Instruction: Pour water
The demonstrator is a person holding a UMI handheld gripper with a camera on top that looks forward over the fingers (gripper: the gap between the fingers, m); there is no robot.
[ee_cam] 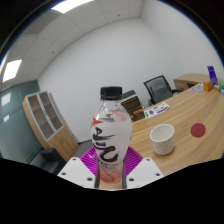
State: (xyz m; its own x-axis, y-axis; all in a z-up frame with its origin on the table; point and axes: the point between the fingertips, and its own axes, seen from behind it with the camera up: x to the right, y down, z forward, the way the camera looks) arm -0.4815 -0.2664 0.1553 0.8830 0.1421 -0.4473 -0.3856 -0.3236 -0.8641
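Observation:
A clear plastic bottle [109, 128] with a black cap, a white label with dark lettering and pinkish liquid at its base stands upright between my fingers. My gripper [110, 168] is shut on the bottle, with the purple pads [92, 155] pressed against its lower body on both sides. The bottle is lifted above the wooden table [190, 110]. Beyond the fingers to the right, a white cup [162, 137] sits upright on that table.
A red round coaster [198, 129] lies on the table past the cup. Black office chairs [157, 90] stand behind the table. A wooden cabinet [46, 115] is against the wall at the left. A small purple item [212, 74] sits at the table's far end.

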